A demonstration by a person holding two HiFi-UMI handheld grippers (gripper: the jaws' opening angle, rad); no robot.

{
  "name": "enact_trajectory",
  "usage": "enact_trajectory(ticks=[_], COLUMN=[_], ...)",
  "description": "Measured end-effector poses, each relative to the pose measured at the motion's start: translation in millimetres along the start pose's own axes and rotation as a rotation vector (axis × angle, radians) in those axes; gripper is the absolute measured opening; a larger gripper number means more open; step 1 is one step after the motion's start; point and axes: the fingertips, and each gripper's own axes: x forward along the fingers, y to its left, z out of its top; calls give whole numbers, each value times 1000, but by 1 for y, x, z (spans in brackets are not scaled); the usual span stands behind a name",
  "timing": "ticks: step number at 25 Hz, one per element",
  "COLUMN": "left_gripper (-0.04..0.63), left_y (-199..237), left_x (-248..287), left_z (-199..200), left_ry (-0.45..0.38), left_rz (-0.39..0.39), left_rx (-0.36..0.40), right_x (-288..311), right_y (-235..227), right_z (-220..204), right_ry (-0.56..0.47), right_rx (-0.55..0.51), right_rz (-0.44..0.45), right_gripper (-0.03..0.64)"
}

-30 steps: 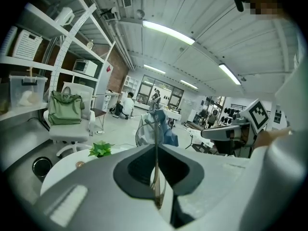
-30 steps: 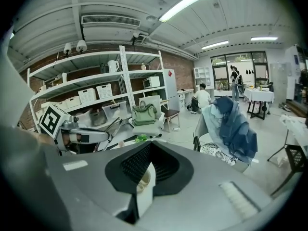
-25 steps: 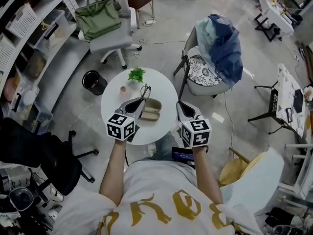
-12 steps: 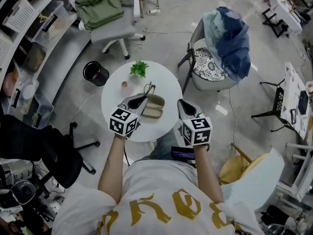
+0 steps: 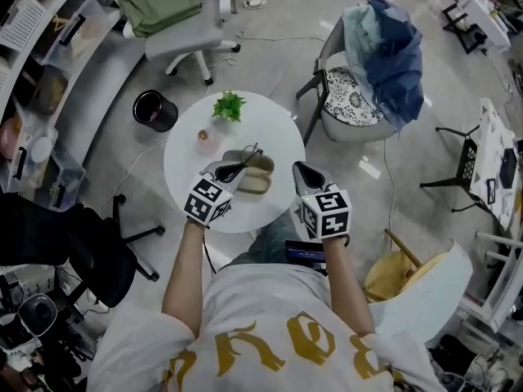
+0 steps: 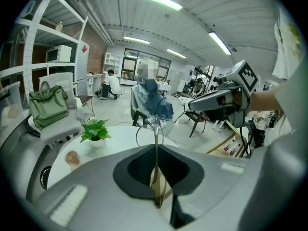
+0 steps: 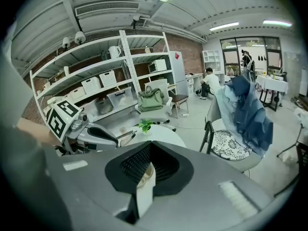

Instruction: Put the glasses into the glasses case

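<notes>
Two grippers: the left gripper (image 5: 234, 169) is over the table (image 5: 186, 163) at frame centre; the right gripper (image 7: 142, 191) hangs off the table's right edge.
Left fingers: pinched tight on a thin arm of the glasses (image 6: 155, 153), with the lens rims sticking out past the tips.
Right fingers: a little apart with nothing between them. Only pale table shows through the gap.
Glasses: in the air, carried by the left gripper, just above the case (image 5: 255, 184) in the head view. I can't tell if they touch it.
Case: lying open at table centre, right of the left gripper, held by nothing.
Risk, grip: I judge the hold on one slim arm to be weak. The frame could swing or slip out if I tilt quickly.
Risk, case: it is loose, so a nudge from a rim may push it sideways or tip the lid over. The right gripper is too far right to steady it.
Risk, fit: I can't tell if the arms are folded. If they are open, the glasses will sit proud of the shell.
Risk, clutter: the plant (image 5: 228, 104) and a small ball (image 5: 203, 135) sit upper left of the case. A shoved case could reach them.
</notes>
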Motion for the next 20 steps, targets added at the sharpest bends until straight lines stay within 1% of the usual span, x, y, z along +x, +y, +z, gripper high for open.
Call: enact_trajectory(ticks=[5, 8, 11, 16, 20], left_gripper=[17, 17, 18, 17, 18], left_y=[-1, -6, -9, -13, -12], left_x=[16, 23, 30, 39, 47], left_z=[-21, -33, -42, -52, -63], left_ry=[110, 167, 206, 254, 308], left_rz=[-20, -49, -69, -95, -99], left_rx=[107, 153, 187, 219, 262], right_x=[12, 18, 22, 27, 29], right_y=[0, 2, 4, 3, -1], right_z=[-15, -24, -30, -37, -42], right_ry=[44, 69, 87, 103, 111], right_rx=[-11, -11, -13, -5, -7], right_rz=[31, 47, 63, 74, 77], right_gripper=[23, 23, 23, 23, 23])
